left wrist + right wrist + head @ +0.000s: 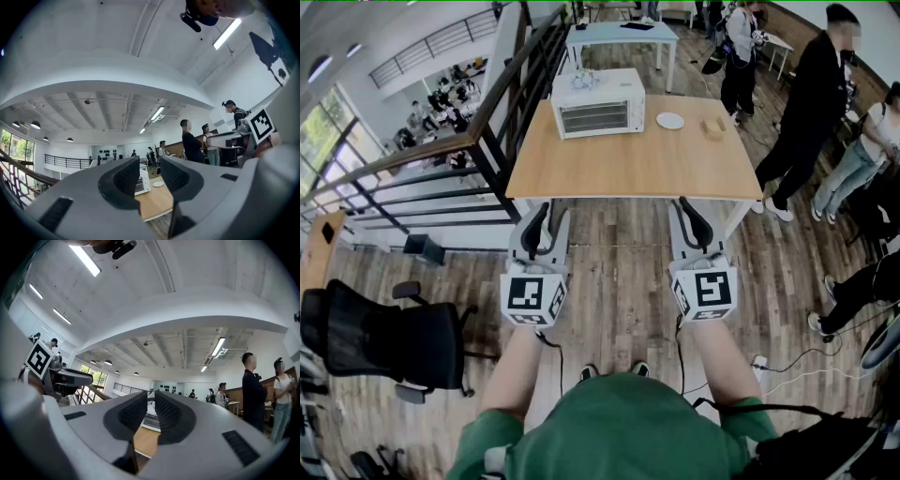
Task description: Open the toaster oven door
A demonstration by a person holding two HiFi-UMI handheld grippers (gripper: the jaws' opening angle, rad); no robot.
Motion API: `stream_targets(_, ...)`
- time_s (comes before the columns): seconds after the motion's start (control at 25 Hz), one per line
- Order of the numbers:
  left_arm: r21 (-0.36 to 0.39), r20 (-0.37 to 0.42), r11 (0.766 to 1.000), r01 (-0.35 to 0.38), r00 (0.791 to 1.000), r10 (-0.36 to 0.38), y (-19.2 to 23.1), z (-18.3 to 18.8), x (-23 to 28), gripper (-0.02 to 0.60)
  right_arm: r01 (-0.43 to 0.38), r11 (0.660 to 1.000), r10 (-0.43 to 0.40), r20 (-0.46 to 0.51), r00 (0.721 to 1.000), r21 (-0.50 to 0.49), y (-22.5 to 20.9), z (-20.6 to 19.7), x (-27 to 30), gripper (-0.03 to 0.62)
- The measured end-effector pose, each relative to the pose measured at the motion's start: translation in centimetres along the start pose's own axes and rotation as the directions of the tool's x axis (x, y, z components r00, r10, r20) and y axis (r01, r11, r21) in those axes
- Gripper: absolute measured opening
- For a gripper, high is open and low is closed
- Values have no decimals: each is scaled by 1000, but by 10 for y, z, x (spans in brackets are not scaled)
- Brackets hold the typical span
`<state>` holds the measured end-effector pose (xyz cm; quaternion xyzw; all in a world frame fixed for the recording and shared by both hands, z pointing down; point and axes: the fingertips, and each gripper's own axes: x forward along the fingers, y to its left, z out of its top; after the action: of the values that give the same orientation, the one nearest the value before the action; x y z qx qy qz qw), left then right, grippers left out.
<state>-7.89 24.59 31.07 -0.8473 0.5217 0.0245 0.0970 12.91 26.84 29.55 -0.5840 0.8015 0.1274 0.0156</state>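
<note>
The toaster oven [598, 103] stands at the far side of the table [628, 167], door closed, well apart from my tools. My left gripper [534, 228] is slightly open and my right gripper [695, 223] almost closed, both empty. I should open one wide before reaching its handle squarely.

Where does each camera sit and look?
Head view: on the person's head, looking down at the table, toaster oven, forearms, left gripper and right gripper.
Left gripper view: rides that gripper, faces the toaster oven past its own jaws.
Right gripper view: likewise, past its own jaws.
All three share the toaster oven.
</note>
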Motion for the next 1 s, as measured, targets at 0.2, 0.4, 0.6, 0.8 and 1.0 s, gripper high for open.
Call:
stream_targets(0.2,5,9,1000,4,1000,-4,-11,4,3,149,-8,999,8,10,1000,32,-8,-3,-4,63)
stream_targets(0.4,-2,8,1000,-8,1000,8,-21,6,7,149,-43,996,42,18,999,82,-15,-6,-7,64)
stream_targets(0.6,-27,1,1000,-12,1000,12,-35,6,13,149,-81,985,81,6,997,154,-26,-16,-9,64)
stream_targets(0.8,-51,-19,998,-22,1000,21,-38,-1,18,149,-95,974,97,-2,995,204,-34,-26,-6,64)
stream_targets(1.0,-52,-49,998,-31,998,28,-22,-19,29,149,-101,968,109,-25,994,230,-33,-42,14,98)
